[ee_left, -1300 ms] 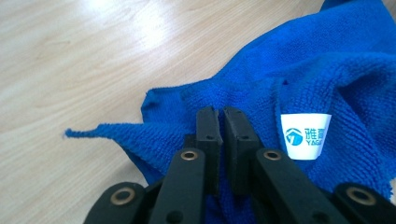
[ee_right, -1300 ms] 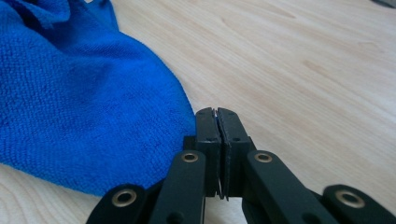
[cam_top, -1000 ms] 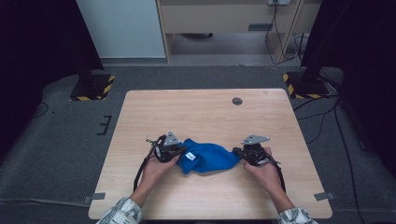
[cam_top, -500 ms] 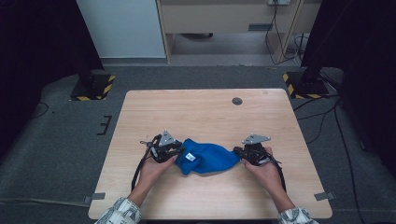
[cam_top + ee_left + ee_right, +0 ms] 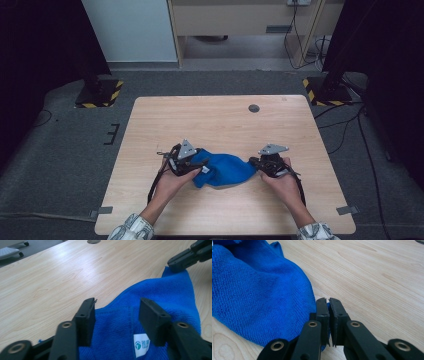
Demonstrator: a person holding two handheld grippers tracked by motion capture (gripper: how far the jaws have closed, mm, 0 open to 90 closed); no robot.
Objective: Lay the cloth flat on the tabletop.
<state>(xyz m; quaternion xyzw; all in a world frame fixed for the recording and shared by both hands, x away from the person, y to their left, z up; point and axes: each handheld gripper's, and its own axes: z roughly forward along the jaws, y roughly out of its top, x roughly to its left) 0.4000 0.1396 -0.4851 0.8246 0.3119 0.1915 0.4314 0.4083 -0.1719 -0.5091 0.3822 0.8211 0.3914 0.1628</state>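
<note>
Blue terry cloth [image 5: 222,171], soft, crumpled, white label sewn in: lay bunched at lower centre of the table [image 5: 220,120], pale wood-grain. Since a second ago it had barely shifted; spreading looked not yet begun. Left tongs [image 5: 117,315] stood open astride the labelled hem. Right tongs [image 5: 329,312] were clamped on the cloth's corner.
</note>
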